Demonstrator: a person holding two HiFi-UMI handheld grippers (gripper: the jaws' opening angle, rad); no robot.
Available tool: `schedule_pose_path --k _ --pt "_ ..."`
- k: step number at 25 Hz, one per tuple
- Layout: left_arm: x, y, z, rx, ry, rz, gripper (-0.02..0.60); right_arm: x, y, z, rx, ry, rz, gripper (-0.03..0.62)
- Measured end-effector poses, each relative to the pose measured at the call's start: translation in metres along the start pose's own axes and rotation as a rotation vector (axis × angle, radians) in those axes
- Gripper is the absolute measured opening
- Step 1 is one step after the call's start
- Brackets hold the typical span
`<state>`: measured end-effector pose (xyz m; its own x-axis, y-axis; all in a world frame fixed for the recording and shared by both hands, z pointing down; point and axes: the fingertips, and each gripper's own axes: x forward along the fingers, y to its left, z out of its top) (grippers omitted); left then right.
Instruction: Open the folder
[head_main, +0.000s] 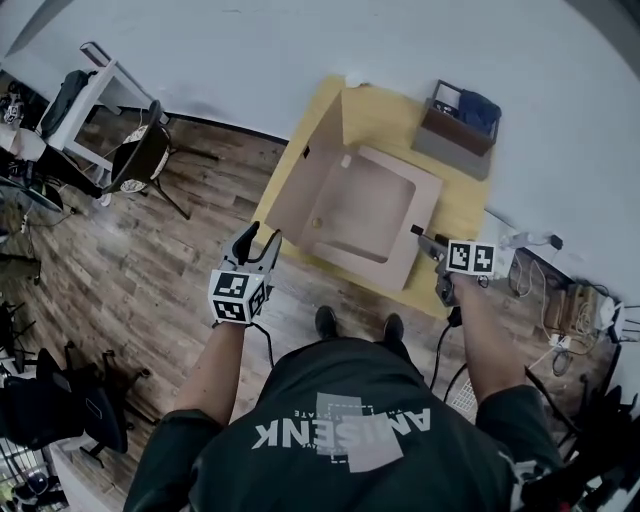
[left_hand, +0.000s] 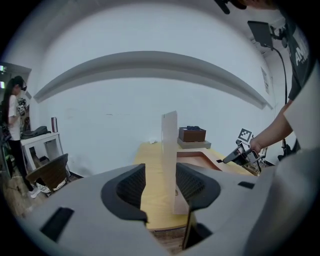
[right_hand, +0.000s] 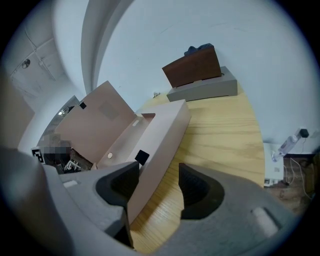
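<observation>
The person (head_main: 330, 440) stands at the near edge of the folder (head_main: 365, 215), which lies open on the yellow table (head_main: 385, 110) with its lid (head_main: 305, 185) upright. The left gripper (left_hand: 160, 175) straddles that lid unclenched, with a gap beside one pad. The right gripper (right_hand: 159, 175), jaws also apart, straddles a wall of the folder's base. Behind the folder sits a brown box (head_main: 458, 118); well left of it, a chair (head_main: 140, 160).

One bench (head_main: 385, 110) carries one folder (head_main: 360, 215). Behind the folder stands one brown box (head_main: 452, 118) on one grey tray (head_main: 445, 152). Two claws flank the folder: the left claw (head_main: 262, 237) and the right claw (head_main: 420, 236).
</observation>
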<state>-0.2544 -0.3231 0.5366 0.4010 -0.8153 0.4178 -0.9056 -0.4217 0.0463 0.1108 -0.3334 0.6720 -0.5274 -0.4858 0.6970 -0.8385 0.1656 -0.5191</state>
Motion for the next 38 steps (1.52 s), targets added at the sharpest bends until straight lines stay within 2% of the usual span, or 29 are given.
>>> schedule_pose_path --k 6,13,15,17,18,23,30,34,38 --pt "0.011 0.020 -0.006 -0.047 0.006 0.024 0.184 -0.001 0.001 -0.001 0.014 -0.014 -0.029 0.233" --pt "0.030 0.057 -0.031 -0.122 0.064 0.099 0.162 -0.001 0.001 -0.002 0.017 -0.013 -0.058 0.233" --pt "0.034 0.069 -0.041 -0.168 0.079 0.115 0.128 -0.001 0.001 -0.002 0.021 -0.014 -0.063 0.233" --pt "0.038 0.077 -0.050 -0.229 0.082 0.108 0.057 -0.001 0.001 -0.002 0.022 -0.010 -0.067 0.233" --pt "0.040 0.081 -0.054 -0.261 0.082 0.107 0.051 -0.001 0.001 -0.001 0.021 -0.007 -0.069 0.233" --pt "0.044 0.096 -0.075 -0.378 0.092 0.111 0.048 -0.002 -0.003 0.000 0.026 0.005 -0.079 0.239" --pt "0.037 0.097 -0.121 -0.439 0.183 0.119 0.066 -0.008 -0.012 -0.001 0.042 0.007 -0.088 0.245" --pt "0.035 0.098 -0.151 -0.514 0.229 0.129 0.077 -0.011 -0.013 -0.004 0.058 -0.003 -0.089 0.245" --pt "0.041 0.103 -0.164 -0.527 0.254 0.135 0.089 -0.009 -0.012 -0.004 0.047 0.000 -0.109 0.245"
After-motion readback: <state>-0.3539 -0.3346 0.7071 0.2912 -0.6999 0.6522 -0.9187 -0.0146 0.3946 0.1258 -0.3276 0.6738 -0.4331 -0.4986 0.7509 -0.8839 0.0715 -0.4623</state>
